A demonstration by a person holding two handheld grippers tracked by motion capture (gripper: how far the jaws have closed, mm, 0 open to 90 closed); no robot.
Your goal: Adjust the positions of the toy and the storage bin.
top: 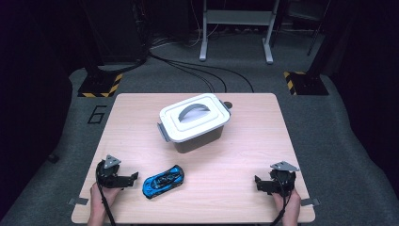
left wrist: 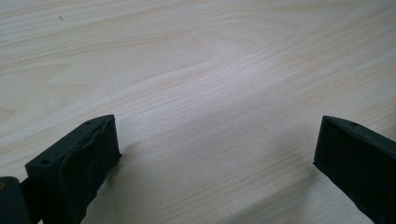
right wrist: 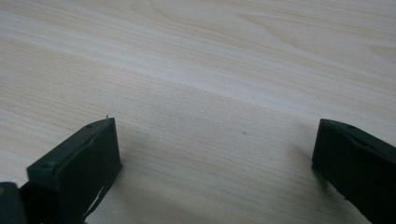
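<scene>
A blue toy car (top: 163,181) lies on the wooden table (top: 244,141) near the front, left of centre. Behind it, around the table's middle, stands a grey box with a white lid and grey handle (top: 195,121). My left gripper (top: 129,179) rests at the front left, just left of the car, jaws pointing toward it. In the left gripper view its jaws stand wide apart over bare wood, so the left gripper (left wrist: 217,154) is open. At the front right my right gripper (top: 259,182) rests on the table; the right gripper (right wrist: 215,154) is open too, empty.
A dark round object (top: 227,104) sits just behind the box's right corner. Beyond the table lie floor cables (top: 207,70), yellow-black striped stand bases (top: 99,85) and a metal frame (top: 235,28). Bare tabletop stretches between the car and my right gripper.
</scene>
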